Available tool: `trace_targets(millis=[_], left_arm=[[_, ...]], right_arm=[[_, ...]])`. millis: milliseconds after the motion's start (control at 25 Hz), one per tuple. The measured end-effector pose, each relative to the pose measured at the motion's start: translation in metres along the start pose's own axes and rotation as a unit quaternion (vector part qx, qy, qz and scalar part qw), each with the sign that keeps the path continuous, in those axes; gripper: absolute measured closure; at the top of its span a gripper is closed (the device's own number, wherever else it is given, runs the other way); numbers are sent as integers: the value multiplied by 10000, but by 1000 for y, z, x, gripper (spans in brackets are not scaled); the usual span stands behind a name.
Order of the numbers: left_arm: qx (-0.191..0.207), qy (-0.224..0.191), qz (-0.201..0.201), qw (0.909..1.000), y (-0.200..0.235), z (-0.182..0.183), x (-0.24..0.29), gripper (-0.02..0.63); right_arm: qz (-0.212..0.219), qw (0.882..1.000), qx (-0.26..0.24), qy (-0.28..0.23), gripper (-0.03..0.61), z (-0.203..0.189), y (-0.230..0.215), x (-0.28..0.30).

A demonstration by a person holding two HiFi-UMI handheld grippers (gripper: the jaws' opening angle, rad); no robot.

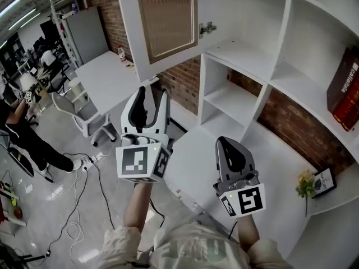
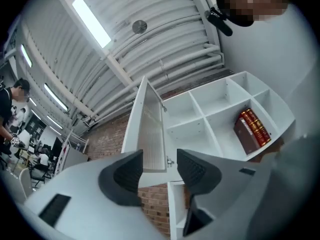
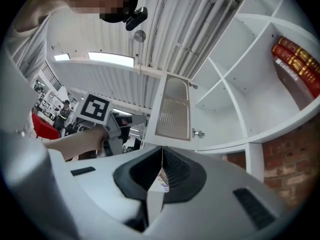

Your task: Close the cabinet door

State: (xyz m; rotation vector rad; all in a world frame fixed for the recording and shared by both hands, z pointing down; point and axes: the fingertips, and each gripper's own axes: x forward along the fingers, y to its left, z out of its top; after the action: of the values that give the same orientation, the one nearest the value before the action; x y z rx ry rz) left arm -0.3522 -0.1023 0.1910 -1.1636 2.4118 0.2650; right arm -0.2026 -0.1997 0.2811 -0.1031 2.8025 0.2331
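Head view: the cabinet door (image 1: 166, 18) stands swung wide open at the upper left compartment of the white shelf unit (image 1: 287, 27). It is up and ahead of both tools and neither touches it.

Left gripper (image 1: 152, 94): jaws apart, nothing between them. In the left gripper view it (image 2: 159, 170) looks straight up at the door's lower edge (image 2: 148, 134), still apart from it. Right gripper (image 1: 229, 145): jaws closed pad to pad, empty; its own view confirms this (image 3: 161, 173).

Step in hand, as I judge it: the reach toward the door; closing not yet begun.

How to do it well:
- No grip needed, I think; a flat push should do.
- Contact the face turned away from the shelves, near the free edge far from the hinge (image 1: 207, 28), for most leverage.
- Follow the door's arc rather than shoving straight, so the tool does not slide off.
- Ease up near the end, or it may bounce back.

Door appearance: white frame around a tan, finely ribbed insert (image 3: 174, 109); one metal hinge shows at its inner edge. Looks light. I see no handle from here.
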Motion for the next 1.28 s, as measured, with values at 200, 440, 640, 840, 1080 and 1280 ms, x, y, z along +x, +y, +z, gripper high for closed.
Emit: trace_targets(millis=[200,440,640,840,1080,1280], left_arm=[[43,299,447,9985,59,-8,33,364],[-105,666,459,9967,88,-27,68,364],[-261,718,403,9963,93,-33,80,364],[-484,839,325,9948,97,-38,88,376],[-476,877,359,9944,102,-36,88,476],[-478,919,307,9941,103,-37,86,514]], right_arm=[[584,9982,117,-28,561,-4,33,17],[710,9974,130,61,561,-11,42,20],[699,9975,79,78,561,-12,38,18],[666,9975,72,205,561,-18,34,16],[716,9969,-25,331,561,-24,36,14],[725,9968,-24,345,561,-26,36,14]])
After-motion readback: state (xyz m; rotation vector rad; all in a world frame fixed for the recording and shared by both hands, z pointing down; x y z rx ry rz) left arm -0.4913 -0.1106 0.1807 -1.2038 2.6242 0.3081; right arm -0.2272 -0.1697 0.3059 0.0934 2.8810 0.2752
